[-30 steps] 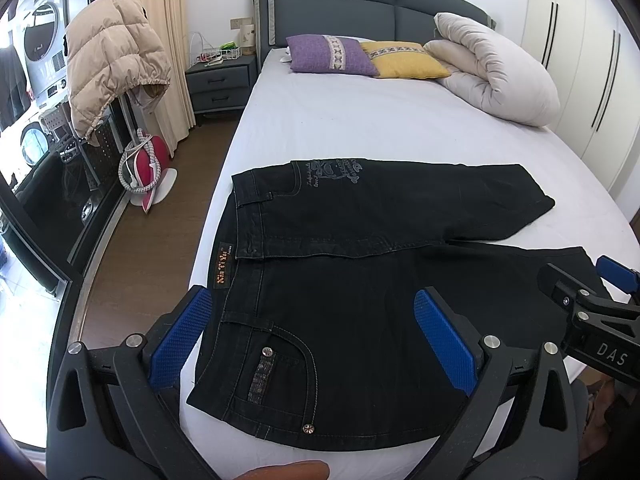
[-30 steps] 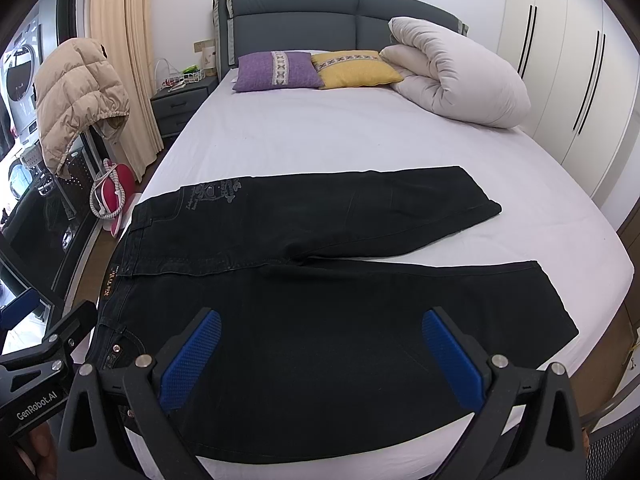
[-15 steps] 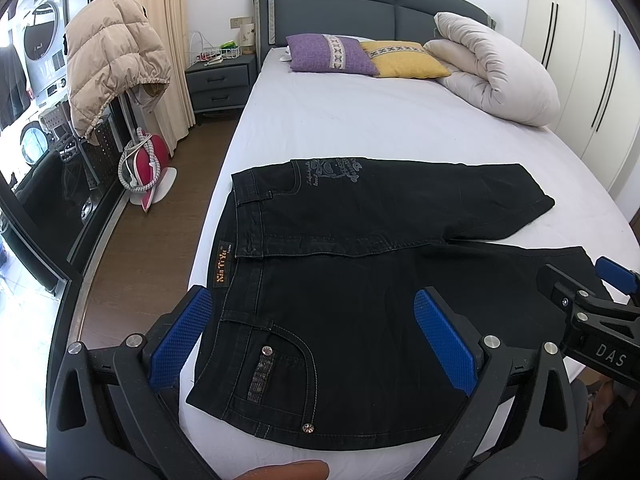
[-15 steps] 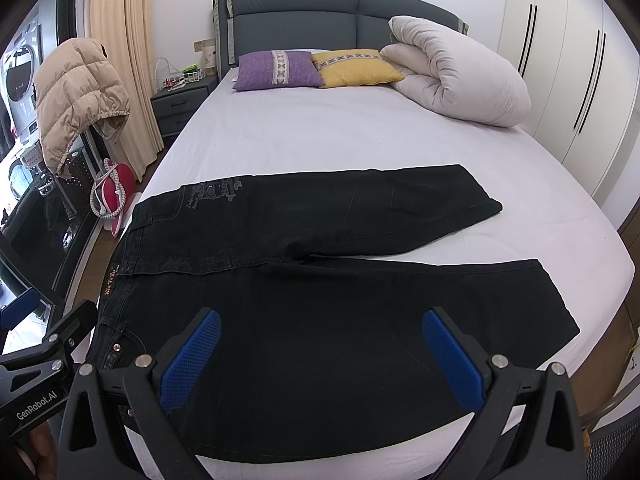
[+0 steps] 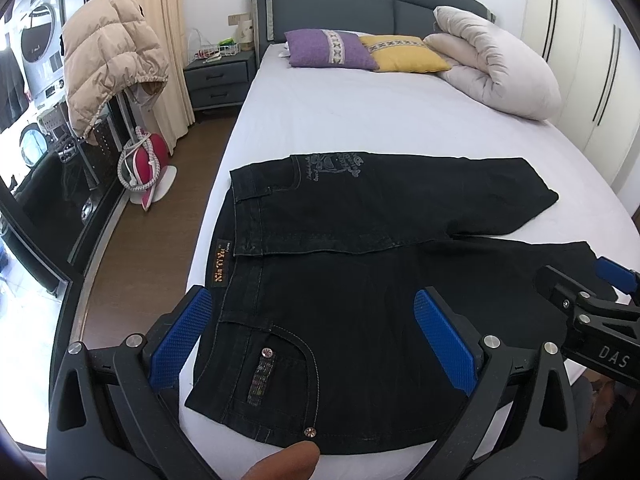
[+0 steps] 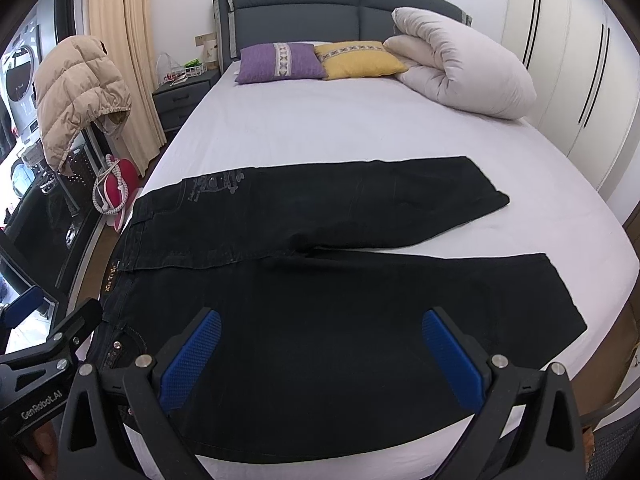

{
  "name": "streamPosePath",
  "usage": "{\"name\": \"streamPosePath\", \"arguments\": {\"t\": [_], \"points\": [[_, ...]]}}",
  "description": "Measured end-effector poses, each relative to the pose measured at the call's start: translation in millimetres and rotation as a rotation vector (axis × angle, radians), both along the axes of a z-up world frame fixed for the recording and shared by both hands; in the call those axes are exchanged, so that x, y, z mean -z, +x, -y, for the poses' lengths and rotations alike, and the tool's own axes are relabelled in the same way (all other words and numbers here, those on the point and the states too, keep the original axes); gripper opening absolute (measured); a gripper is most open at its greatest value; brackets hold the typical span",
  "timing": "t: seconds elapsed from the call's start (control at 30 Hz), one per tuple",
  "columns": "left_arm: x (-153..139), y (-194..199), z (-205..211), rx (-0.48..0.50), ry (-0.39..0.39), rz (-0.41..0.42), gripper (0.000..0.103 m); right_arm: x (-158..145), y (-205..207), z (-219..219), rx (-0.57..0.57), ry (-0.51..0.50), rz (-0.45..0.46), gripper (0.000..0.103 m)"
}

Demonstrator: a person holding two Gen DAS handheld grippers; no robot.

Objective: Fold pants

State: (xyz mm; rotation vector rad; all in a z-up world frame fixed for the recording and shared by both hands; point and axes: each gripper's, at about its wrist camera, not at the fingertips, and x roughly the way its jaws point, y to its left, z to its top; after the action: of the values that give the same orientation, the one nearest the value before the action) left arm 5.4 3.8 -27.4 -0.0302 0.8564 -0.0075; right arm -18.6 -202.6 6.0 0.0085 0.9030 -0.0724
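The bed (image 5: 360,120) with its white sheet filled most of both views, its grey padded headboard (image 6: 320,4) against the far wall. A rolled white duvet (image 5: 500,68) sat at the head on the right, next to a yellow pillow (image 5: 404,54) and a purple pillow (image 5: 328,48). The black pants (image 5: 360,272) lay flat across the near half of the bed, waistband toward the left edge, both legs stretching to the right; the far leg angled slightly away from the near one, leaving a wedge of sheet between the cuffs. A beige puffer jacket (image 5: 108,60) hung at the left, above the wooden floor, and a dark nightstand (image 6: 182,98) stood beside the headboard. The left tool (image 5: 308,336) hovered over the waistband and front pocket, its blue pads spread wide and holding nothing. The right tool (image 6: 320,356) hung over the near leg, likewise spread wide and holding nothing.
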Motion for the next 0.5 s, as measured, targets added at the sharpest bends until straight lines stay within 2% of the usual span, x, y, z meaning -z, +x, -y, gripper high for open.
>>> {"name": "streamPosePath", "arguments": {"t": [0.17, 0.27, 0.3, 0.37, 0.5], "points": [[6, 29, -15, 0.036, -0.073, -0.02, 0.103, 3, 15, 11, -0.042, 0.062, -0.02, 0.103], [11, 63, -26, 0.098, -0.124, -0.027, 0.103, 3, 31, 23, -0.097, 0.17, -0.018, 0.103], [15, 76, -27, 0.114, -0.106, -0.031, 0.103, 2, 40, 30, -0.123, 0.225, -0.01, 0.103], [20, 100, -27, 0.14, -0.058, -0.048, 0.103, 1, 55, 35, -0.161, 0.255, -0.01, 0.103], [28, 153, -32, 0.191, 0.002, -0.053, 0.103, 1, 93, 35, -0.31, 0.206, -0.017, 0.097]]}}
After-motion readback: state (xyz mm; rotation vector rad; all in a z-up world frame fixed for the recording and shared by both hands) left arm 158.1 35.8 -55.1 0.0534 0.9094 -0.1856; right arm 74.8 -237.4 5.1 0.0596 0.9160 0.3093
